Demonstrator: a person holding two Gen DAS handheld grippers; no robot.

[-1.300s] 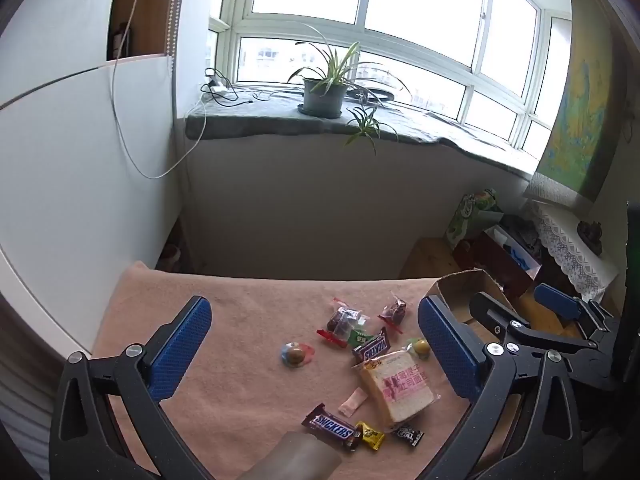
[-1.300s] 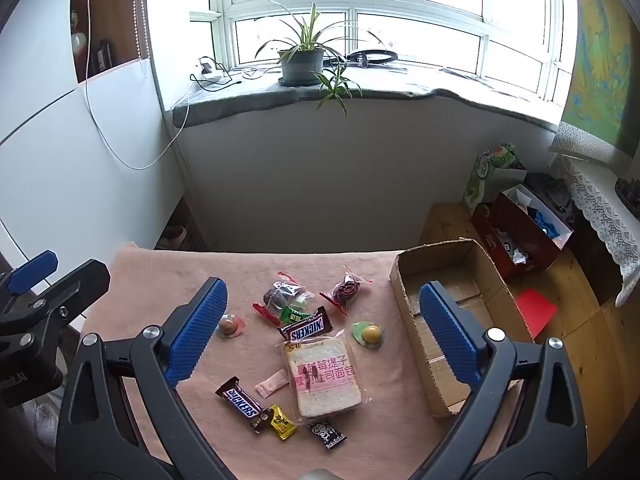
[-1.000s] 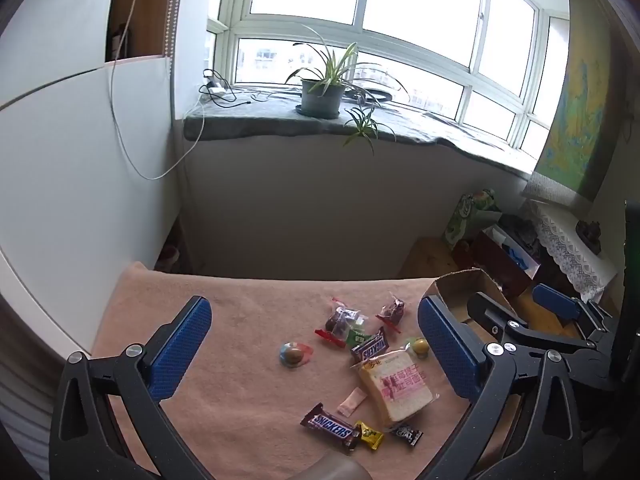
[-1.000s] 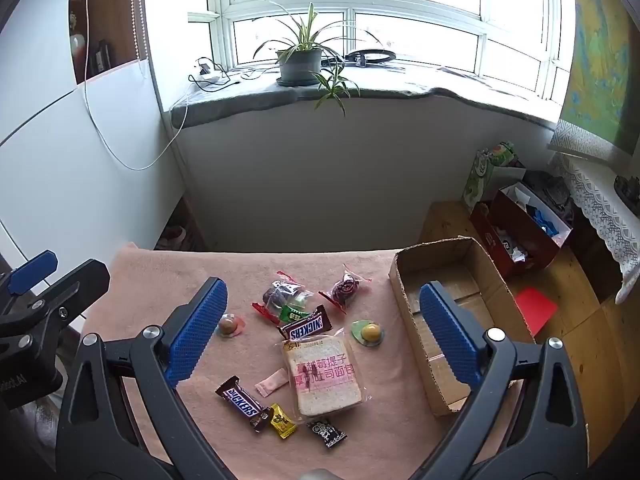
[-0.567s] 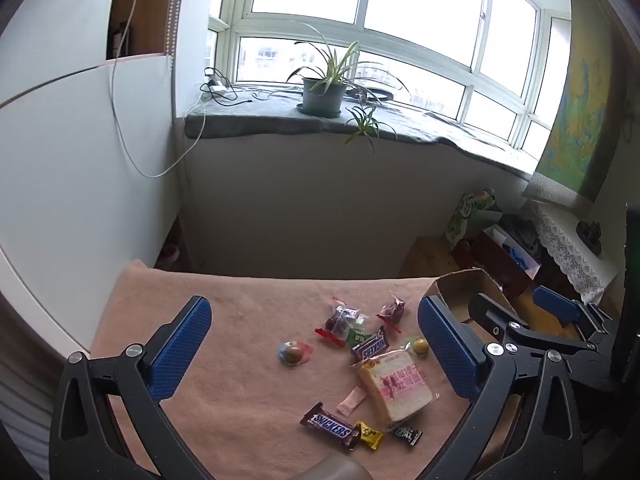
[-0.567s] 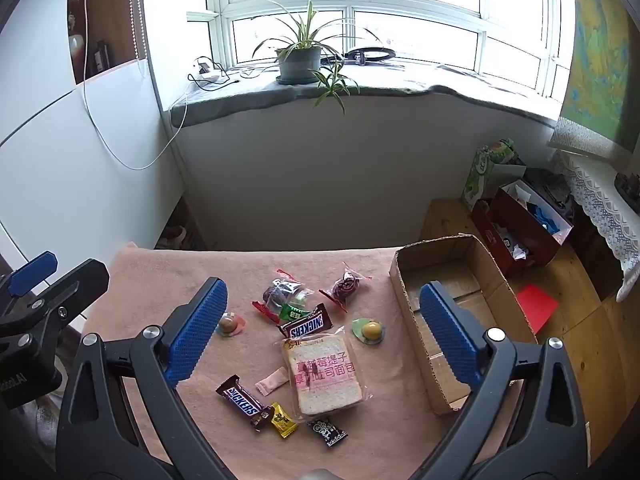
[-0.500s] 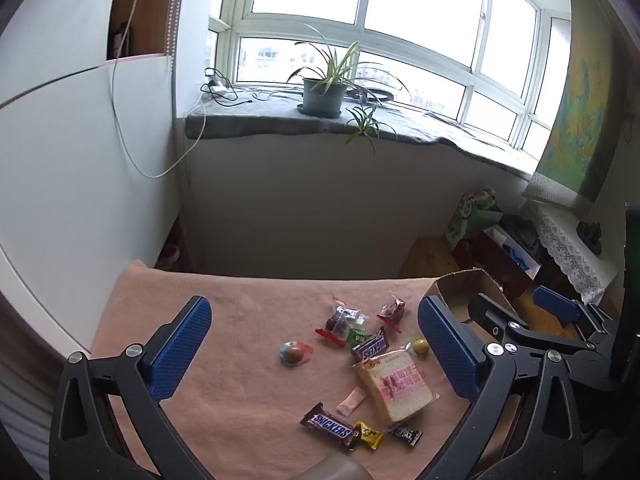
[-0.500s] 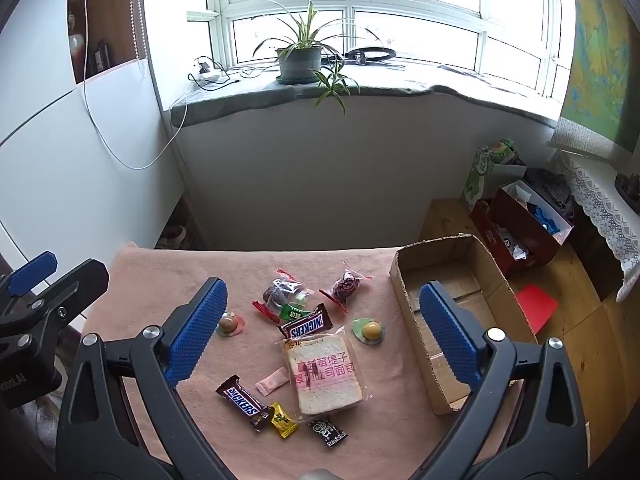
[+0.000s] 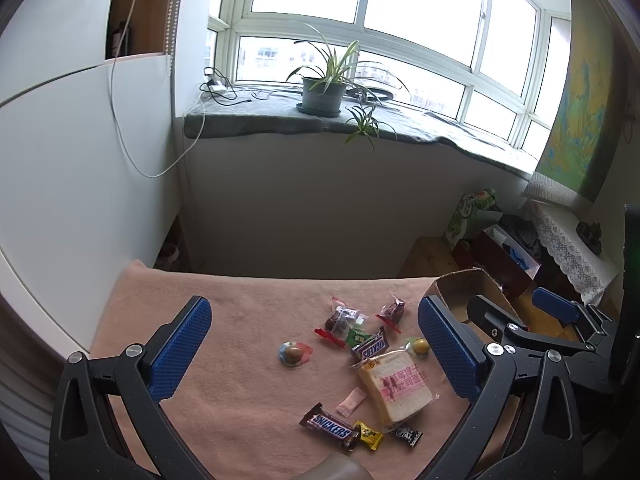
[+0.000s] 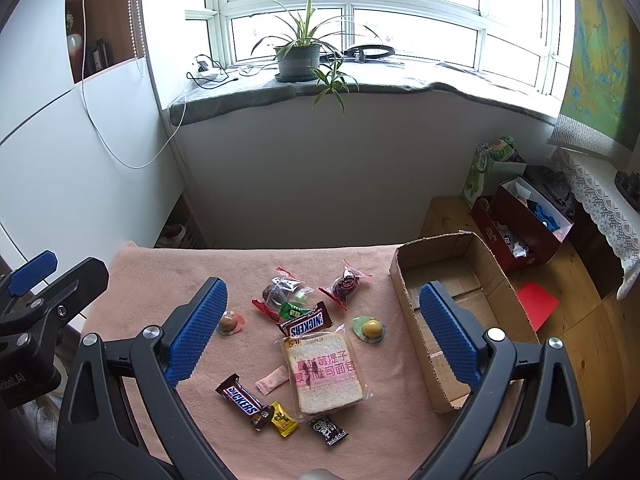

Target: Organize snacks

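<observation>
Several wrapped snacks lie on a pink cloth [image 10: 168, 272]: a packaged bread slice [image 10: 322, 372], two Snickers bars [image 10: 306, 324] [image 10: 240, 398], a yellow candy [image 10: 283, 413], a black candy [image 10: 327, 431], a pink sachet [image 10: 273, 379], two round jellies [image 10: 370, 328] [image 10: 229, 323] and two dark fruit packets [image 10: 347, 282] [image 10: 282, 291]. An open cardboard box [image 10: 448, 256] stands at the cloth's right edge. My right gripper [image 10: 322, 338] is open and empty above the snacks. My left gripper [image 9: 316, 350] is open and empty, to the left of the right one. The bread [image 9: 396, 386] also shows in the left wrist view.
A white wall panel [image 10: 60, 152] runs along the left. A windowsill with a potted plant [image 10: 298, 60] lies behind the table. Red boxes [image 10: 524, 220] and a green bag [image 10: 486, 164] sit on the wooden floor to the right of the table.
</observation>
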